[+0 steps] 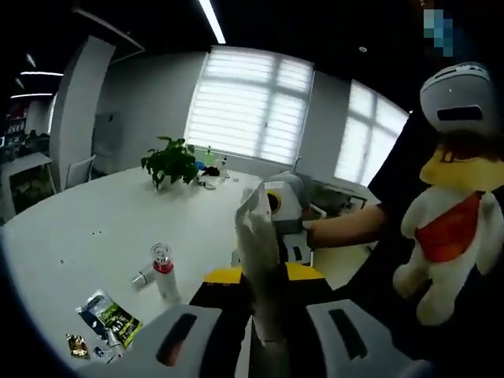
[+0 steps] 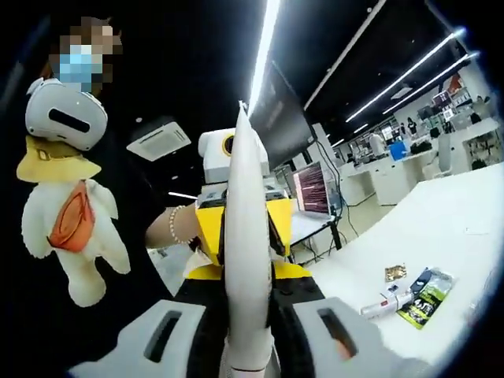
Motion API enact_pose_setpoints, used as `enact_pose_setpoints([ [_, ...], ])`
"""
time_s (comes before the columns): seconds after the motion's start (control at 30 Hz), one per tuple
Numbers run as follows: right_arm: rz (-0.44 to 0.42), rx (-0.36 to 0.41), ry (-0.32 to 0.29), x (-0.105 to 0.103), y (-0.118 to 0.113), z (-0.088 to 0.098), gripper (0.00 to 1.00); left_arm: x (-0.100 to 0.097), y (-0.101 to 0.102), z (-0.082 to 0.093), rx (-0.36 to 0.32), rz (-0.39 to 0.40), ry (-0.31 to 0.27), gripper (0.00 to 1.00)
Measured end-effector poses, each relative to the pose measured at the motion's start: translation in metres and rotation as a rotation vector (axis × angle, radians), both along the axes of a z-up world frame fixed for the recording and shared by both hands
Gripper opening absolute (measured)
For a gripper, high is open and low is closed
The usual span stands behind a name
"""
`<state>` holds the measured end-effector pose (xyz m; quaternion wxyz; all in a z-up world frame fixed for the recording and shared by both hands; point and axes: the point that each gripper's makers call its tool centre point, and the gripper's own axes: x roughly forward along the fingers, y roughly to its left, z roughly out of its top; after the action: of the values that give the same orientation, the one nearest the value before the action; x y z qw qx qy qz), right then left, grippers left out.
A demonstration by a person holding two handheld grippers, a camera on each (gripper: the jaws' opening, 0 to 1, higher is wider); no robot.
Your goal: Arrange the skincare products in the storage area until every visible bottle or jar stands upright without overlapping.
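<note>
Left gripper (image 1: 264,331): jaws clamped on a pale tube (image 1: 260,260) rising upright between them, w/ the right gripper (image 1: 285,206) just beyond its tip. Right gripper (image 2: 248,335): also closed on the tube (image 2: 246,236). Red-banded bottle (image 1: 163,272) stands upright on the white table (image 1: 87,228), left of the left gripper; green sachet (image 1: 116,316) lies flat nearer its left jaw. Plush toy (image 1: 449,228) hangs to the right.

White tube (image 1: 262,260) clamped upright between the left gripper (image 1: 264,335) jaws.
White table (image 1: 94,228): small red-collared bottle (image 1: 163,270) standing, green sachet (image 1: 114,315) lying near it, potted plant (image 1: 171,161) further back. The right gripper (image 1: 285,206) faces in beyond the tube; plush toy (image 1: 449,228) hangs at right.
</note>
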<state>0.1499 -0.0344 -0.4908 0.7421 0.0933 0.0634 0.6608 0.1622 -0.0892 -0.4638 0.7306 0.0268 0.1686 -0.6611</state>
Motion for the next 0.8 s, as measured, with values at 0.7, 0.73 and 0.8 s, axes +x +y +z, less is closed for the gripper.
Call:
enact_pose_setpoints([
  [0.7, -0.138, -0.332, -0.093, 0.033, -0.003, -0.084, 0.24, 0.018, -0.002, -0.076, 0.193, 0.003, -0.174, 0.17],
  [0.73, -0.141, -0.343, -0.09, 0.034, -0.004, -0.089, 0.24, 0.02, -0.002, -0.08, 0.189, 0.001, -0.17, 0.17],
  [0.8, -0.156, -0.37, -0.089, 0.037, -0.006, -0.098, 0.24, 0.022, -0.003, -0.089, 0.177, 0.001, -0.171, 0.16],
])
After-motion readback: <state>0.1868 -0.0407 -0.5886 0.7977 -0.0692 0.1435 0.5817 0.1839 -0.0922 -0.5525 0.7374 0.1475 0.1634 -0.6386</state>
